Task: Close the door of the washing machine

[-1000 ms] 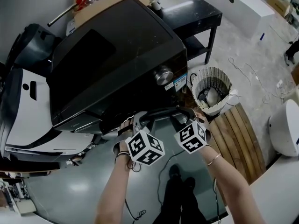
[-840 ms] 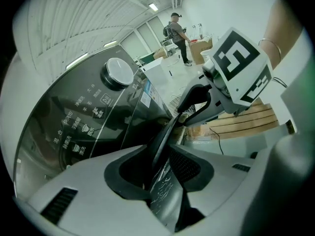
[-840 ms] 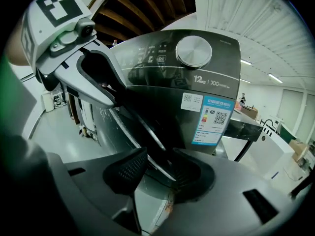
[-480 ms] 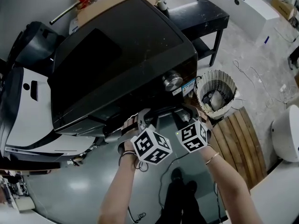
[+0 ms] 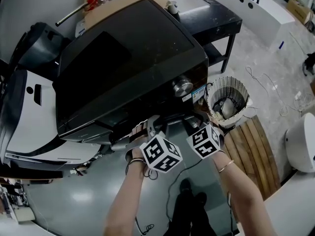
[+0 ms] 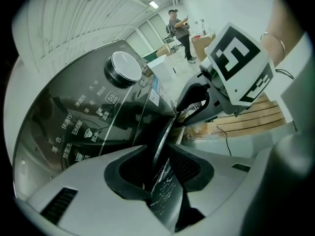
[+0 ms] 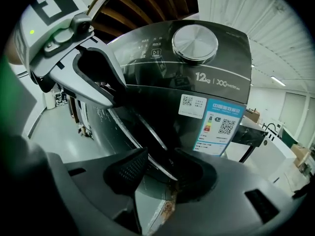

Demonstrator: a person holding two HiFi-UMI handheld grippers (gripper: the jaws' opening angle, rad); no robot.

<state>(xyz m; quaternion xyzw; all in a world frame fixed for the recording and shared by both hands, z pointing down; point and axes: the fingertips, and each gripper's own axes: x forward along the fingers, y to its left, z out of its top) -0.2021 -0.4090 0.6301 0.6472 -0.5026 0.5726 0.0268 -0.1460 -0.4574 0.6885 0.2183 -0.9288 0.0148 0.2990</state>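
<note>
We see the woven basket (image 5: 212,88) right of the washing machine (image 5: 128,58) holding pale items we can't identify, the door (image 6: 163,140) ajar at the machine's front, left gripper (image 6: 157,167) clamped on its rim, right gripper (image 7: 158,173) jaws just closing onto it too, glossy grey floor (image 5: 88,200), wooden slats (image 5: 256,141) alongside.

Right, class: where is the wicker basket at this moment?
In the head view the wicker basket stands on the floor at right, beside the washing machine, at the far end of the wooden slats.
</note>
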